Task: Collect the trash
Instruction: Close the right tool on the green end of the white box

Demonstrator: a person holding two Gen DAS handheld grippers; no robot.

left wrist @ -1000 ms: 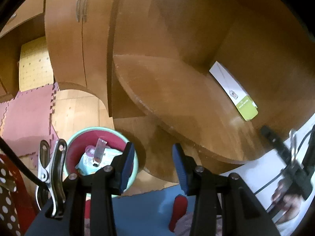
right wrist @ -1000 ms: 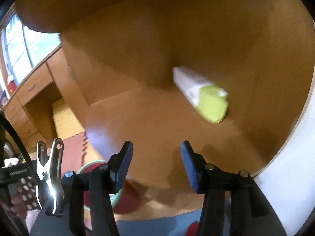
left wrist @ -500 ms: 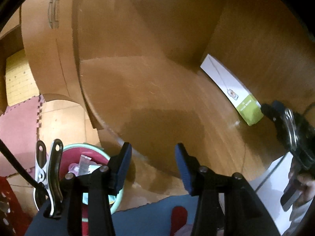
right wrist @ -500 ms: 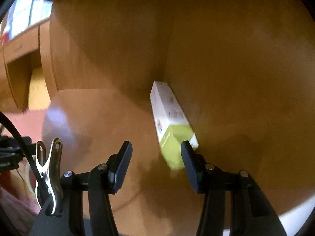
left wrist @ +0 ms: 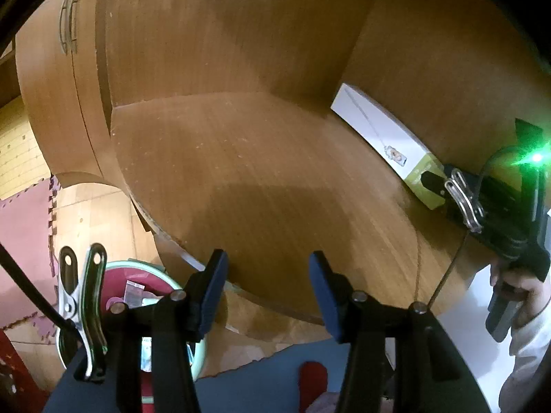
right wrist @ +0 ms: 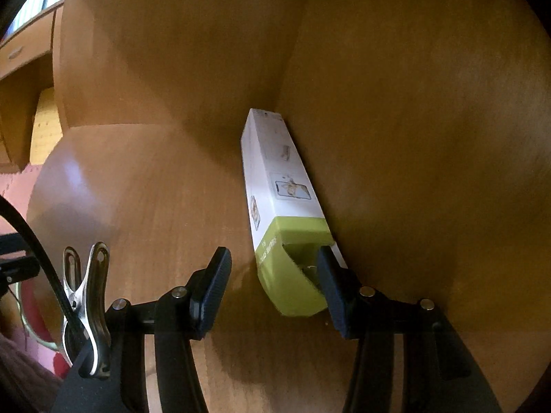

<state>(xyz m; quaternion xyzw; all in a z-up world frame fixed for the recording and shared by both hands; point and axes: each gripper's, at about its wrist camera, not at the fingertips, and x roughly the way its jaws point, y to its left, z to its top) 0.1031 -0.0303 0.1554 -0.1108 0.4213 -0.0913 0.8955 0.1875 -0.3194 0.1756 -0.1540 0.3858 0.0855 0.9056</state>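
Observation:
A long white carton with a green end (right wrist: 280,186) lies on the wooden shelf (right wrist: 165,206), tight against its right wall. My right gripper (right wrist: 272,292) is open around the green end. Its right finger (right wrist: 330,285) sits at the carton's far side and the left finger stands well apart. In the left wrist view the same carton (left wrist: 375,134) shows with the right gripper's black frame (left wrist: 496,206) at its green end. My left gripper (left wrist: 268,292) hangs over the shelf's front edge with its jaws opening and nothing between them.
A round bin with a teal rim (left wrist: 162,272) stands on the floor below the shelf at lower left, with wrappers inside. Pink foam mats (left wrist: 24,227) and a blue mat (left wrist: 248,382) cover the floor. Wooden cabinet doors (left wrist: 51,69) rise at left. A person's hand (left wrist: 520,285) holds the right gripper.
The right gripper has closed in on the carton, whose green end now sits between its fingers. The left gripper swung from the bin toward the shelf and its jaws widened.

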